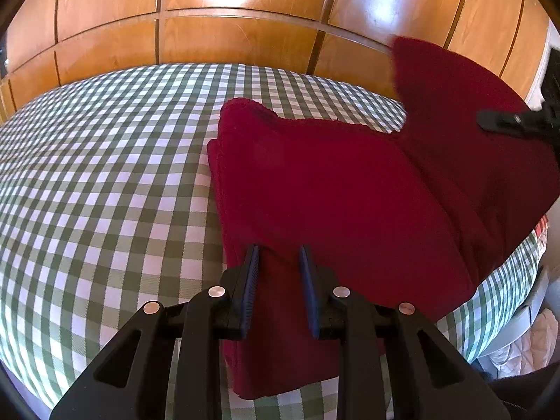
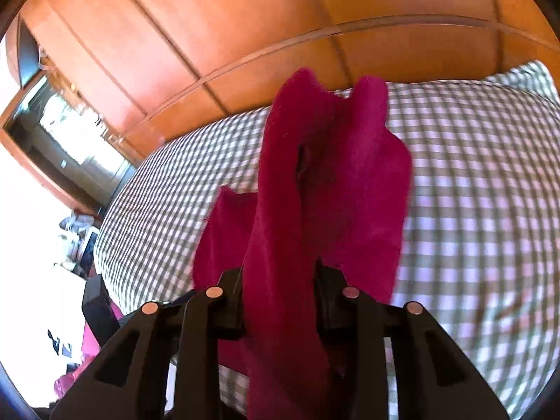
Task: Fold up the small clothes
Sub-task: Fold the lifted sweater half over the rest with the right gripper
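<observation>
The dark red garment is spread on the checked bedcover, its three-o'clock side lifted. Its near edge is pinched between the left gripper jaws. A bunched fold is clamped by the right gripper.

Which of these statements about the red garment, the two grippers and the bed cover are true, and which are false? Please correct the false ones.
1. The red garment lies on a green and white checked cover. True.
2. The right gripper holds nothing. False: red cloth fills the space between its fingers and is lifted off the bed.
3. The left gripper rests at the garment's near edge, with cloth between its fingers. True.
4. A blue wall stands behind the bed. False: it is wooden panelling.
</observation>
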